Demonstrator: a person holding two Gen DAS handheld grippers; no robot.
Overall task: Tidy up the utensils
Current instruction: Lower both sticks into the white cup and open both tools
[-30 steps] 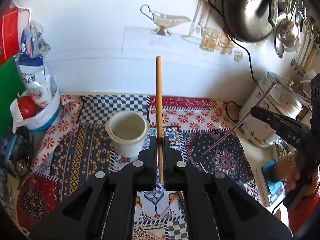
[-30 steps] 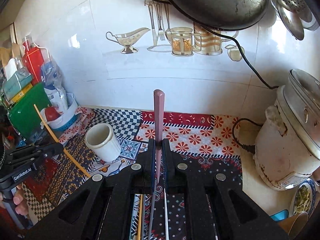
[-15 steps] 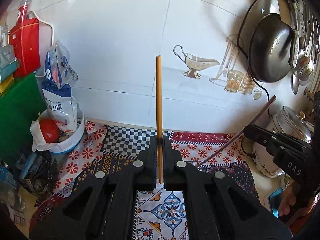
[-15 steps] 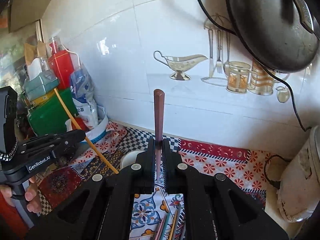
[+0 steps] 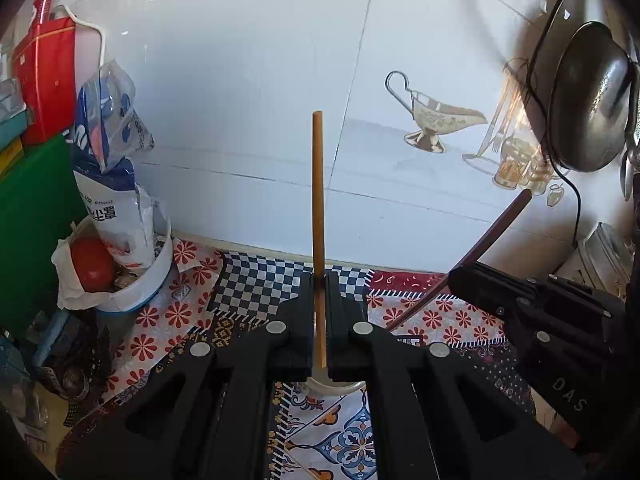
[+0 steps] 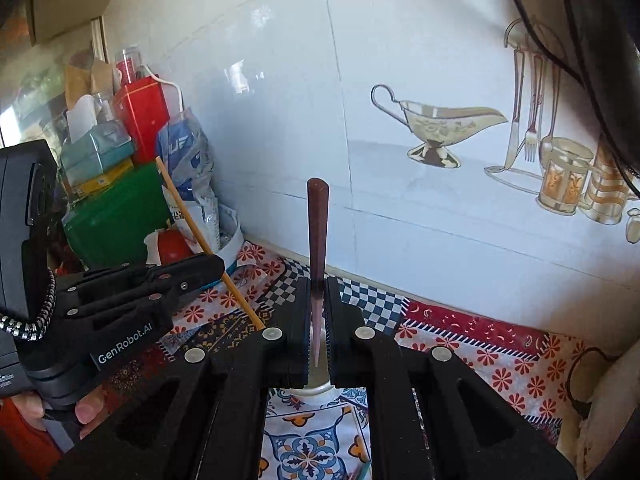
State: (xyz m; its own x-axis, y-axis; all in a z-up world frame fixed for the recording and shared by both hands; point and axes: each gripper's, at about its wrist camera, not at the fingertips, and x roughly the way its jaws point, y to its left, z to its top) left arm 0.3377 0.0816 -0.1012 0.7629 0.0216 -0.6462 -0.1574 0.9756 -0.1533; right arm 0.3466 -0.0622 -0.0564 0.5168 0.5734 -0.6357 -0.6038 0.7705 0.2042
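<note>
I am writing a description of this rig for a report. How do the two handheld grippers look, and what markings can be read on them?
Both are matte black plastic with two angular fingers and round silver rivets. The left gripper carries white "GenRobot.AI" lettering, and a black-and-white braided cord hangs by its boxy body. The right gripper shows faint "DAS" lettering. Red fabric shows below the hand on the left handle.

I have the left gripper (image 5: 319,320) at my 6 o'clock with a chopstick (image 5: 318,200) standing up between its fingers toward 12. The right gripper (image 5: 520,308) sits at 3, its own stick (image 5: 496,232) slanting to 1. A cup rim (image 5: 336,387) lies just under my fingers; the tub (image 5: 136,284) with a bag (image 5: 116,200) sits at 9, on the cloth (image 5: 440,320) against the wall
</note>
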